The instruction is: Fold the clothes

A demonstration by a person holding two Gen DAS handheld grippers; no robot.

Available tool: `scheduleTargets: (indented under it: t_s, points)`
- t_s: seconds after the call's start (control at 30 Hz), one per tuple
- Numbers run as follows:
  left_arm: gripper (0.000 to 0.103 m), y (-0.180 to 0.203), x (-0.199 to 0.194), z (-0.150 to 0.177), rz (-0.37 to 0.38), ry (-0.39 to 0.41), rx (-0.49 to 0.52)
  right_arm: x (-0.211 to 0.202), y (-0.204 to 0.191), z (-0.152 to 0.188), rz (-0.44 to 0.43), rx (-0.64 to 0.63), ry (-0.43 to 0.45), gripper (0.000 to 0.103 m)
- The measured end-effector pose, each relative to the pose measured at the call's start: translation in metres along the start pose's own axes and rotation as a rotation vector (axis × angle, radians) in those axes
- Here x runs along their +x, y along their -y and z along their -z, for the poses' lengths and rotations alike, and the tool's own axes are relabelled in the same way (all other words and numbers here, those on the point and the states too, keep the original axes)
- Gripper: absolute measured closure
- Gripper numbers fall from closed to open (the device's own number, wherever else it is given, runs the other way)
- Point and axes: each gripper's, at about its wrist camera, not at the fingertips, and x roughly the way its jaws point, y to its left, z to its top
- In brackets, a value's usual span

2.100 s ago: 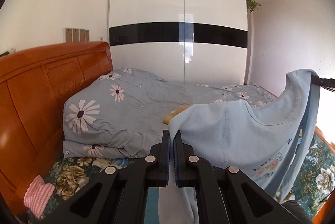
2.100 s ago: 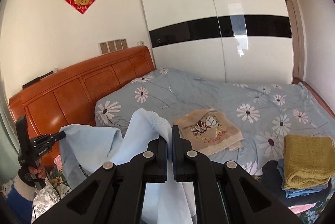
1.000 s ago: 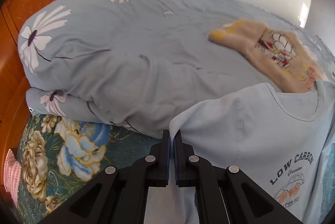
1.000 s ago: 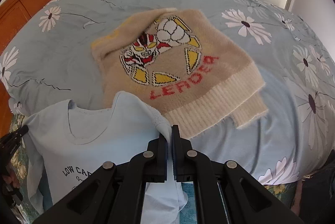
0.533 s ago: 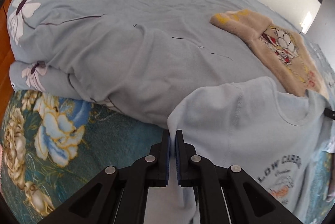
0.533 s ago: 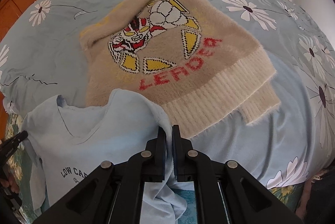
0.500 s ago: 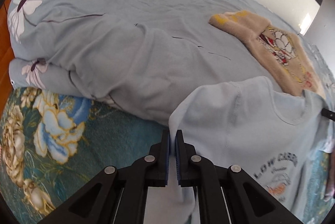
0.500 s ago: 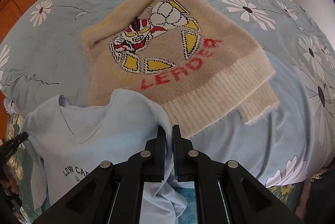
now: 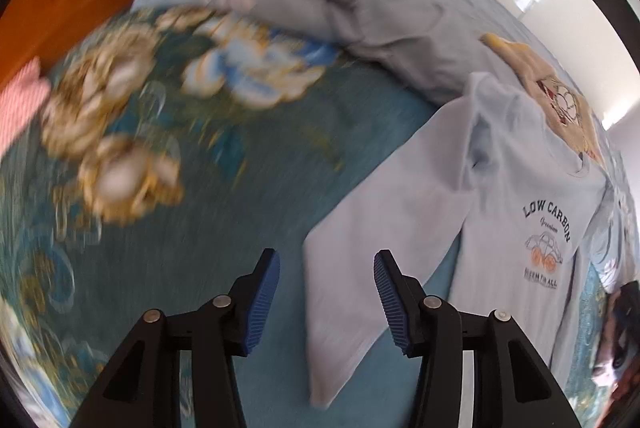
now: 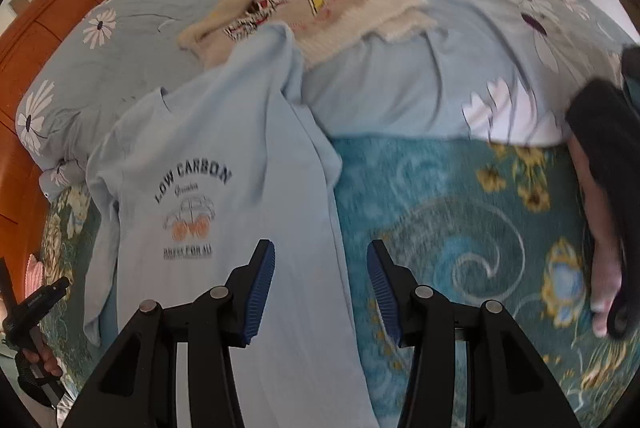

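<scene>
A light blue T-shirt (image 10: 224,164) printed "LOW CARBON" lies face up, its shoulders draped on the folded quilt and its body on the teal floral sheet. It also shows in the left wrist view (image 9: 516,228). My left gripper (image 9: 326,292) is open and empty, over the shirt's long left sleeve (image 9: 360,268). My right gripper (image 10: 320,288) is open and empty, over the shirt's right side edge. The left gripper also shows at the lower left of the right wrist view (image 10: 36,304).
A beige knitted sweater (image 10: 304,4) lies on the light blue daisy quilt (image 10: 420,84) above the shirt's collar. The orange wooden headboard (image 10: 40,40) stands on the left. A dark garment (image 10: 608,156) lies at the right edge. The teal floral sheet (image 10: 460,228) extends to the right.
Both grippers have let go of the shirt's shoulders and opened. They have drawn back and tipped down; the shirt now lies spread over the quilt edge and the sheet.
</scene>
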Motion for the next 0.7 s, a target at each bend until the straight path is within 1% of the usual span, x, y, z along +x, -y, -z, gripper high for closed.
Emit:
scheduleTargets:
  t_s: [0.07, 0.13, 0.23, 0.27, 0.3, 0.37, 0.43, 0.53, 0.6, 0.7]
  points:
    - [0.050, -0.009, 0.004, 0.014, 0.019, -0.030, -0.041, -0.001, 0.005, 0.022, -0.002, 0.026, -0.031, 0.054]
    - [0.050, -0.008, 0.008, 0.020, 0.045, -0.039, -0.065, -0.006, 0.008, 0.036, -0.003, 0.057, -0.040, 0.054]
    - [0.050, -0.007, 0.014, 0.029, 0.083, -0.052, -0.101, -0.017, 0.006, 0.045, -0.009, 0.097, -0.039, 0.054]
    - [0.054, -0.006, 0.016, 0.032, 0.096, -0.057, -0.114, -0.021, 0.004, 0.045, -0.008, 0.097, -0.034, 0.054]
    - [0.059, -0.006, 0.018, 0.035, 0.109, -0.061, -0.126, -0.026, 0.003, 0.044, -0.006, 0.094, -0.028, 0.054]
    - [0.097, -0.005, 0.019, 0.035, 0.100, -0.061, -0.146, -0.036, 0.000, 0.042, -0.008, 0.088, -0.008, 0.054]
    - [0.099, -0.007, 0.015, 0.032, 0.085, -0.036, -0.160, -0.046, -0.004, 0.040, -0.009, 0.084, 0.010, 0.054]
    - [0.099, -0.017, -0.005, 0.017, 0.043, 0.045, -0.172, -0.056, -0.007, 0.038, -0.003, 0.079, 0.029, 0.054]
    - [0.099, -0.031, -0.021, 0.000, 0.002, 0.108, -0.186, -0.060, -0.010, 0.037, 0.002, 0.070, 0.038, 0.054]
    - [0.099, -0.054, -0.037, -0.029, -0.062, 0.162, -0.191, -0.059, -0.013, 0.037, 0.012, 0.055, 0.038, 0.054]
